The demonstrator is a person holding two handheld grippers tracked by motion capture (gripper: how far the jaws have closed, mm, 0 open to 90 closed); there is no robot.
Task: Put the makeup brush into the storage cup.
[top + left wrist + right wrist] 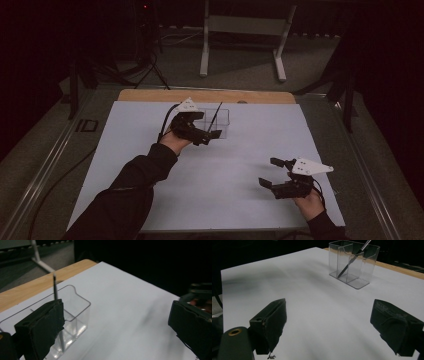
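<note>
From the left of the high view, a dark-sleeved forearm [135, 185] reaches diagonally up across the white sheet-covered tabletop [150, 150] toward its far edge, carrying the left gripper [207, 131] with its grey three-cornered plate [187, 105] on top and a cable looping off its near-left side. This gripper's jaws stand wide apart and hold nothing; they sit just beside the near-left side of the clear plastic compartmented box [220, 121], which stands upright close to the middle of the far edge, in front of the bare wooden strip [150, 95] there. A thin dark rod [216, 116] leans inside the box, its upper end poking above the rim and tilting to the right. The left gripper view brings this close: the rod [54, 288] rises just behind one black jaw, and the curved cut-out of the box wall [77, 293] shows plainly, though whether the jaw touches the wall cannot be told. Farther right, well apart from the box, the right gripper [272, 172] hovers near the near-right corner, held in a hand [310, 202] coming in from the near edge, jaws spread wide and empty, pointing left. Its own view looks across bare white surface to the box [359, 277], showing an inner divider and the rod [352, 261] slanting through one compartment.
</note>
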